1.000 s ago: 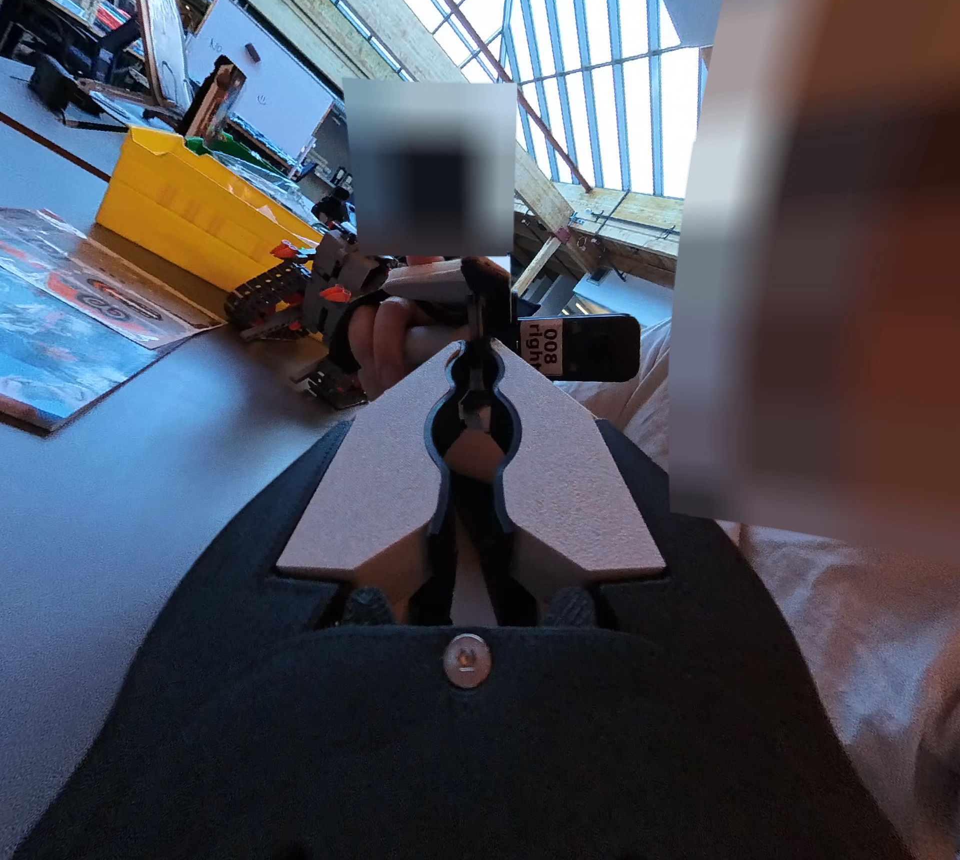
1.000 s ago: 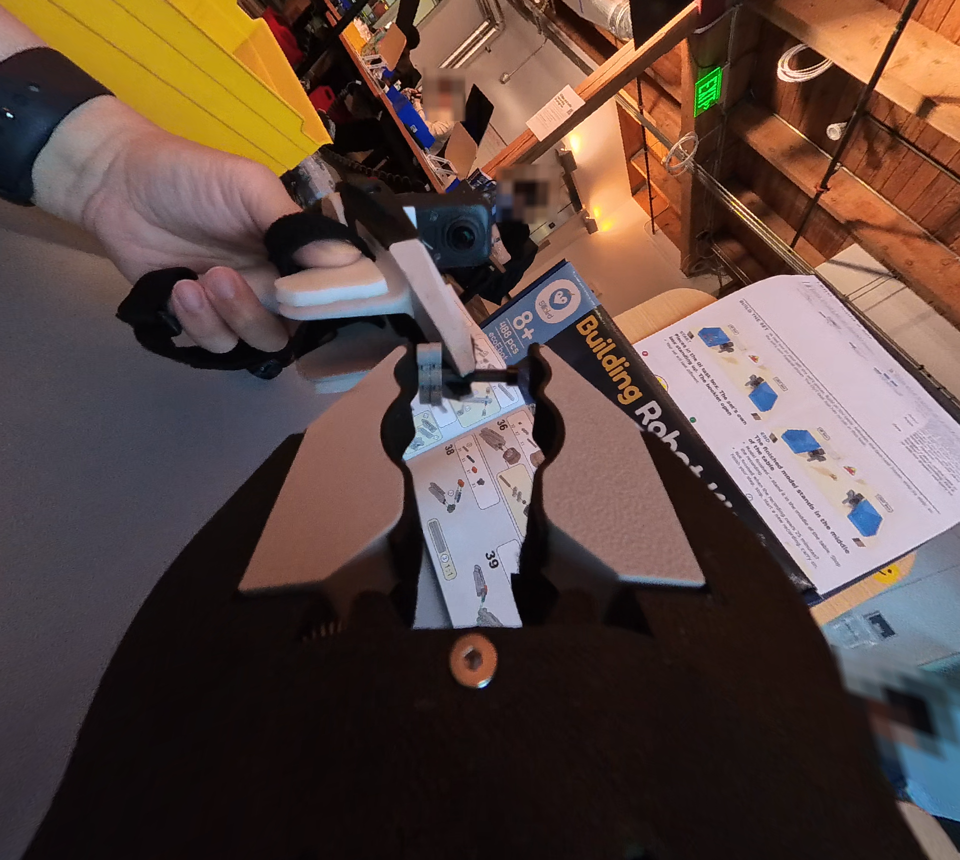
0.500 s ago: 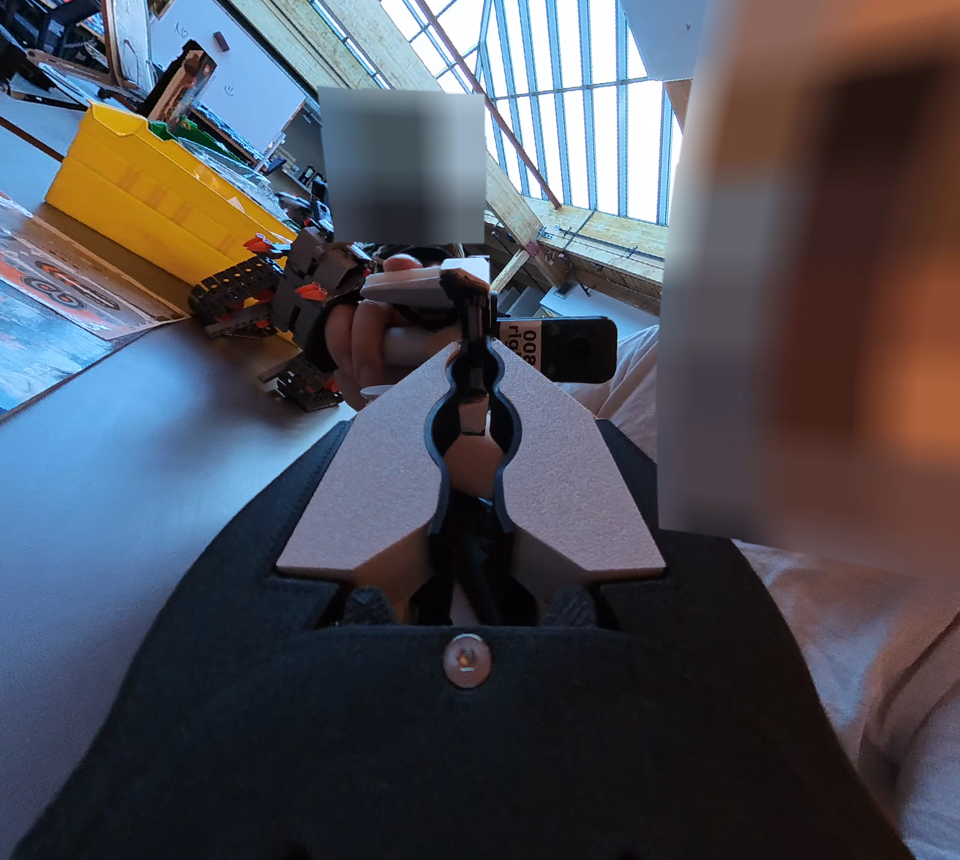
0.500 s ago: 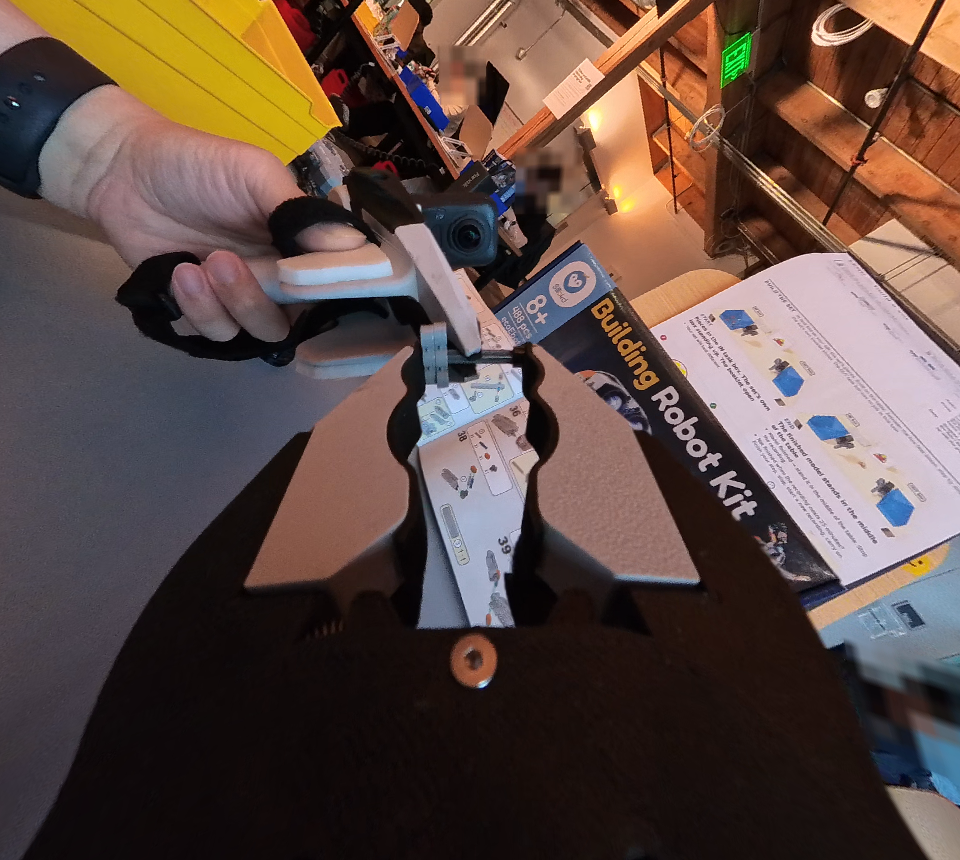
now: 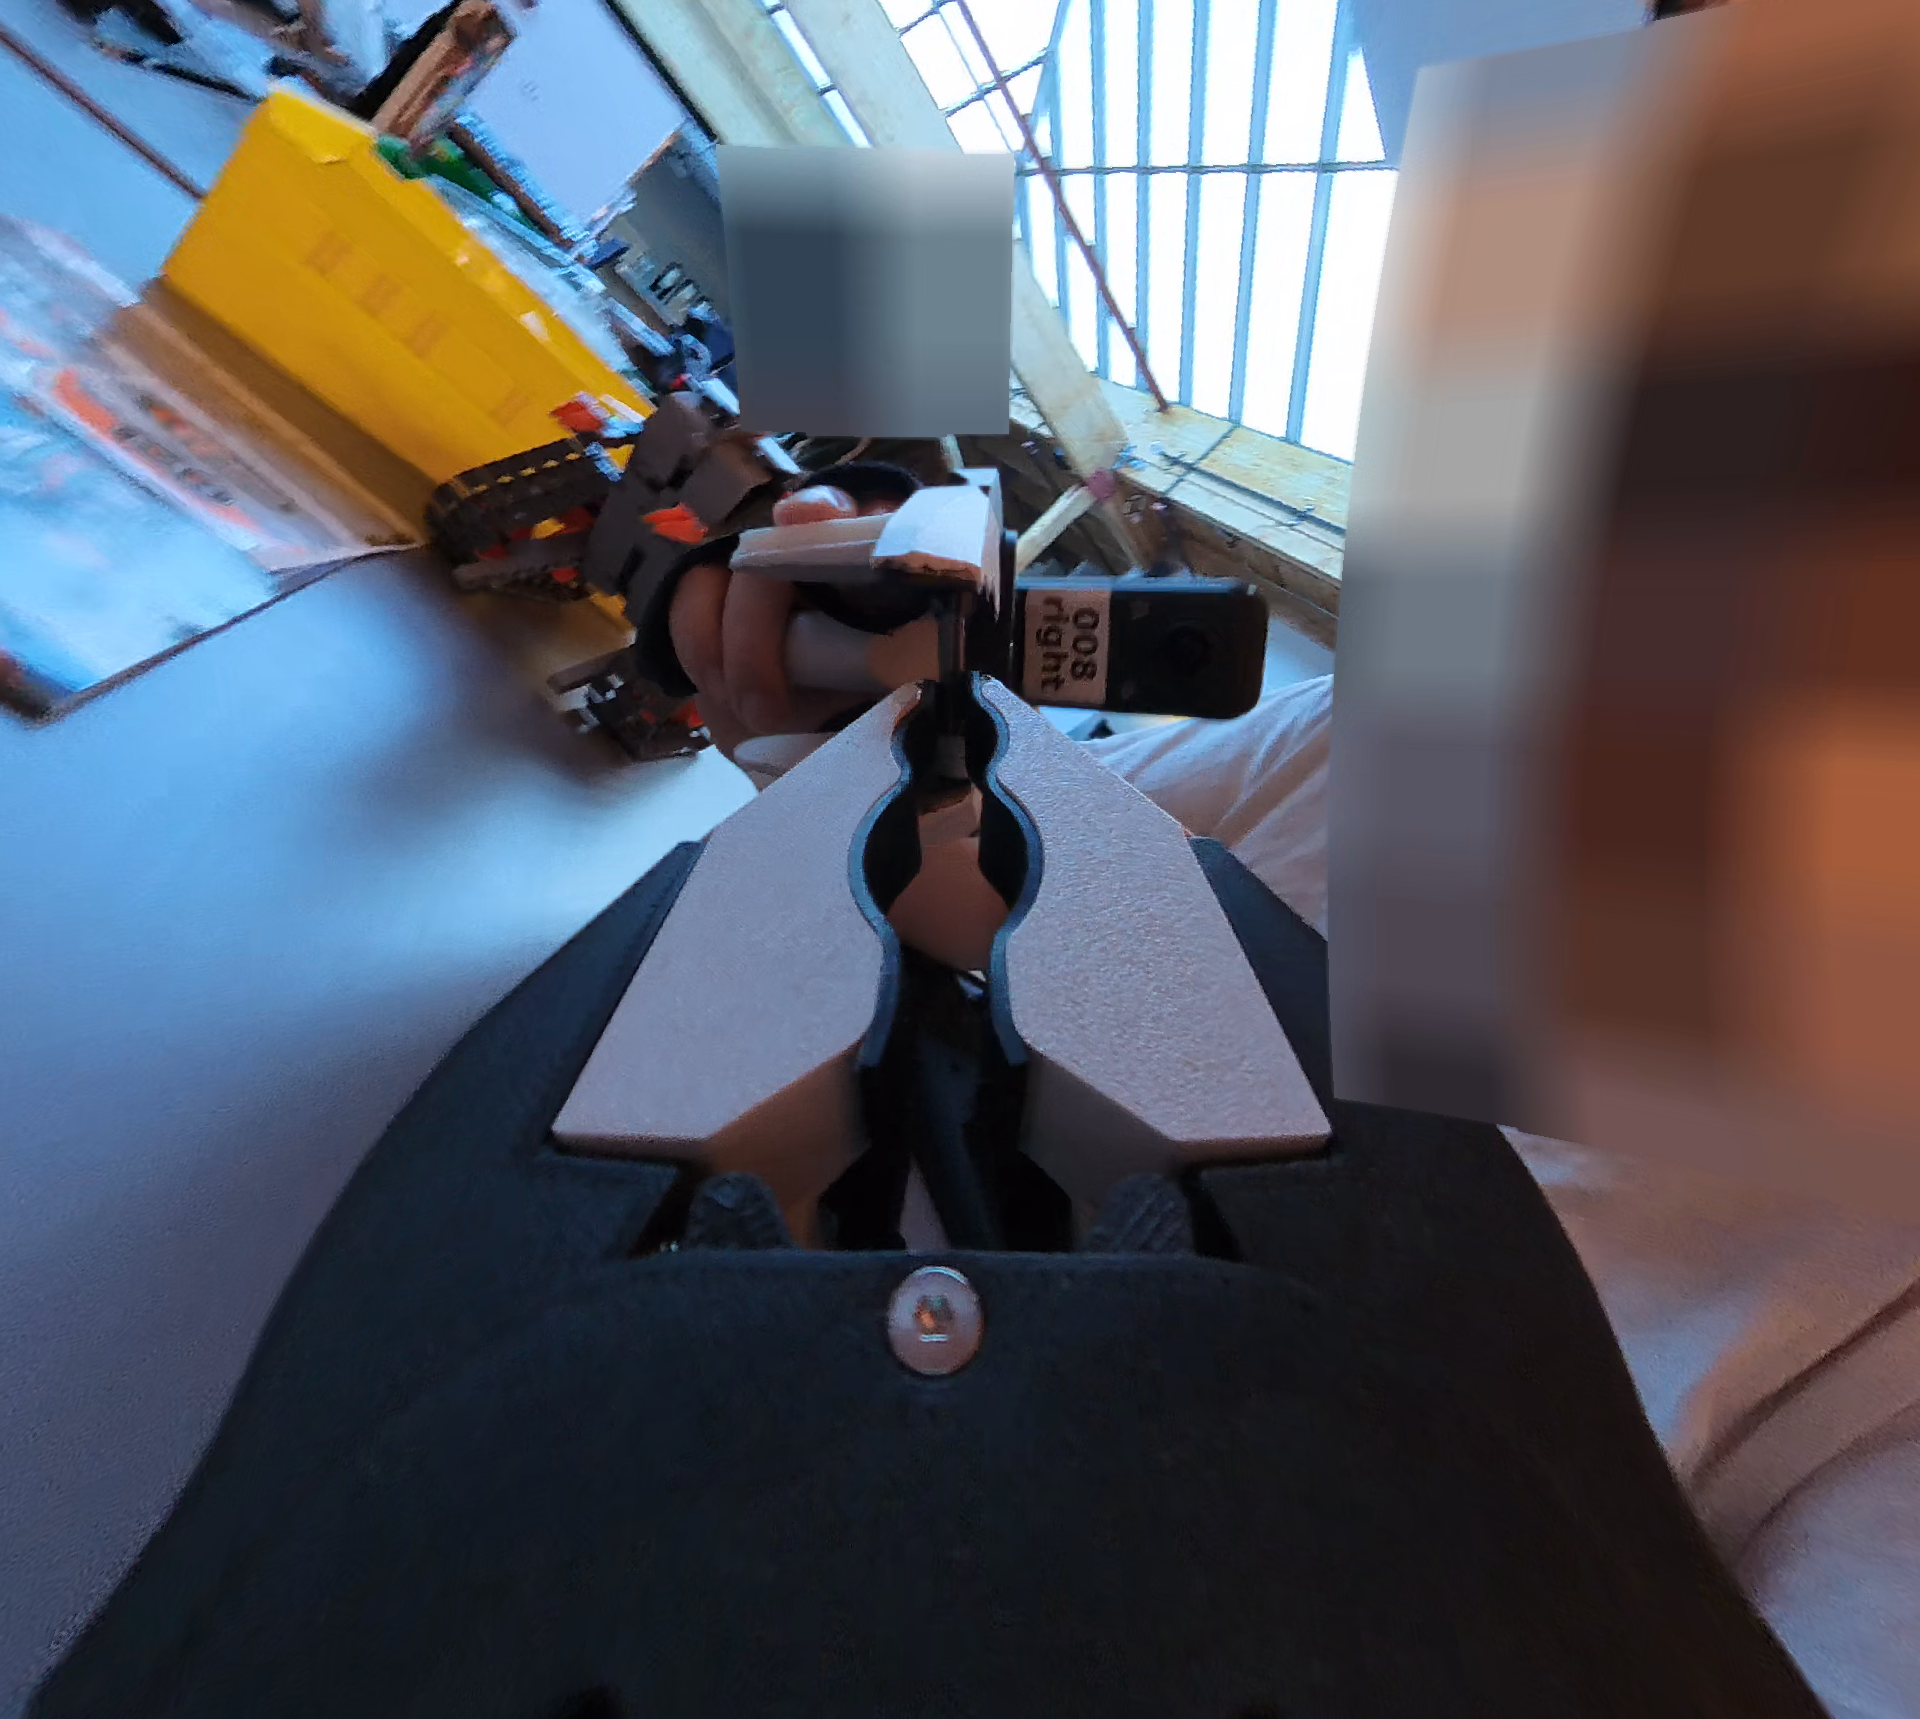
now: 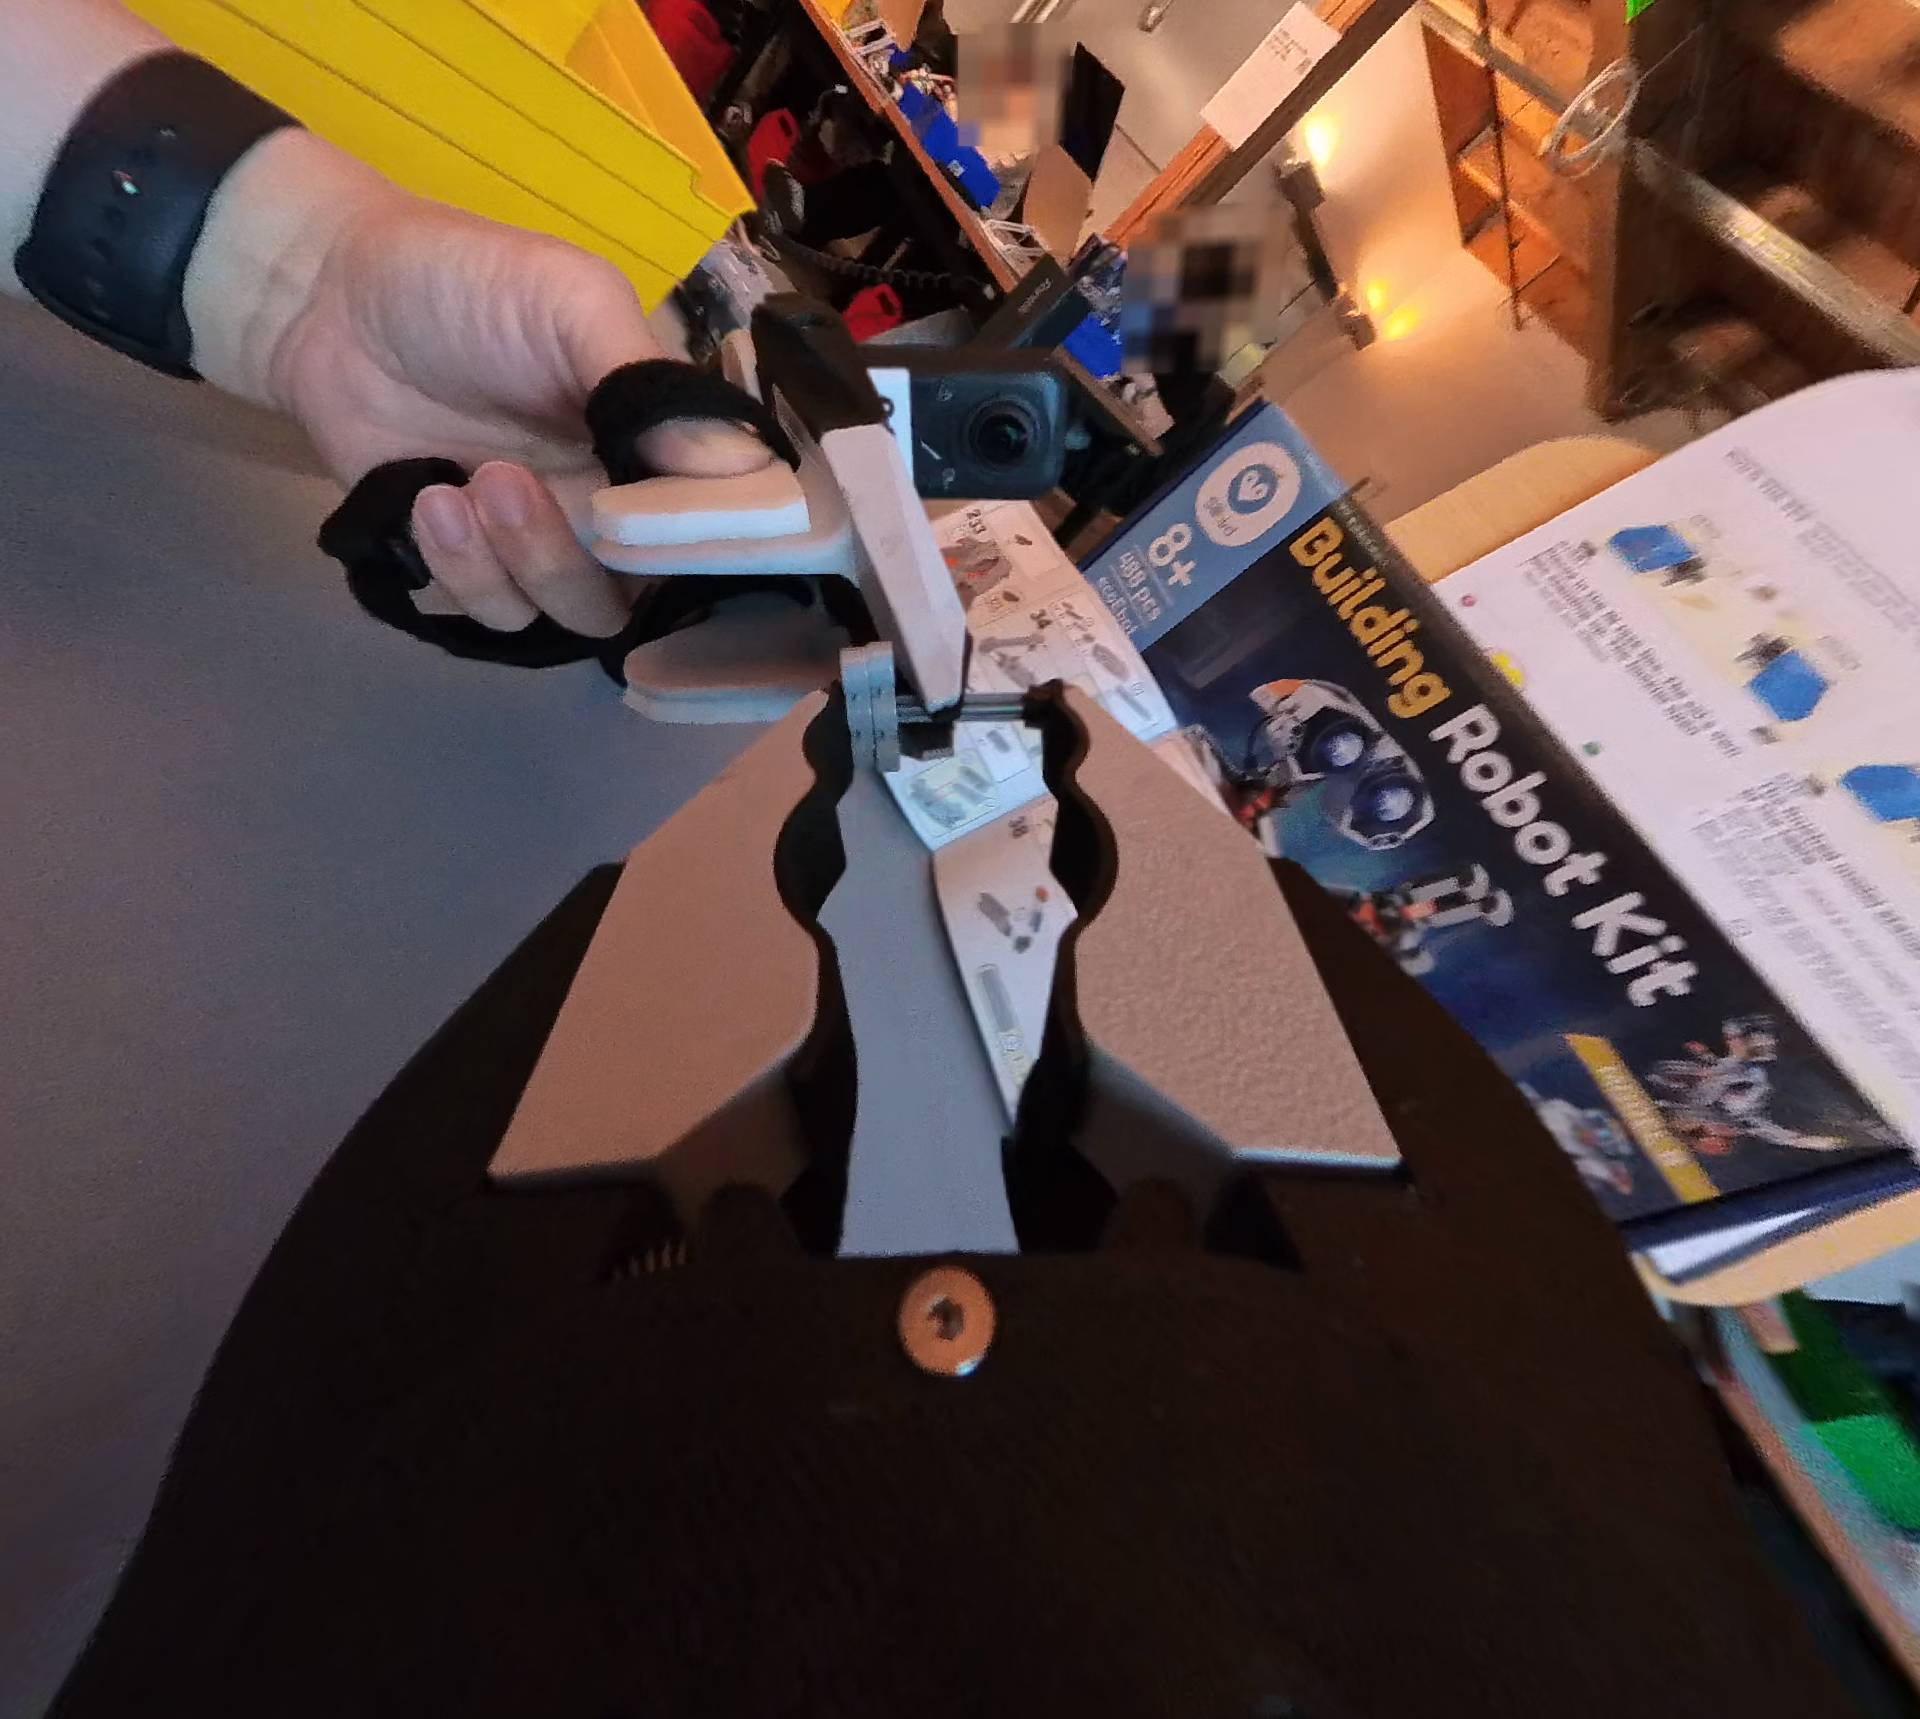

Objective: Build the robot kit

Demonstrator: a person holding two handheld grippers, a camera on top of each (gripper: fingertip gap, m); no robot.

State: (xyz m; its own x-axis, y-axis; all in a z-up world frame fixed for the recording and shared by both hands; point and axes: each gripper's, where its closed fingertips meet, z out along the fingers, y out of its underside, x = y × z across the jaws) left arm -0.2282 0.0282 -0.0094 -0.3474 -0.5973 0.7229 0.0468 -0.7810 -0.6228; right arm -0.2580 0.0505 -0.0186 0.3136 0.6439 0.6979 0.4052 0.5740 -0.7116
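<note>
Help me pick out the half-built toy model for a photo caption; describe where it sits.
Start at the big yellow bin on the grey table in the left wrist view. Just at its near corner sits the toy model, beside the hand holding the right gripper. It alone is dark grey with a black track and orange bits.

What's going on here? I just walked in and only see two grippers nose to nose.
A person holds both grippers above a grey table, tips meeting. The right gripper clamps a small grey part with a thin rod spanning its fingers; the left gripper pinches that rod from the opposite side. A yellow bin, a blue kit box, instruction sheets and a dark tracked model lie around them.
</note>
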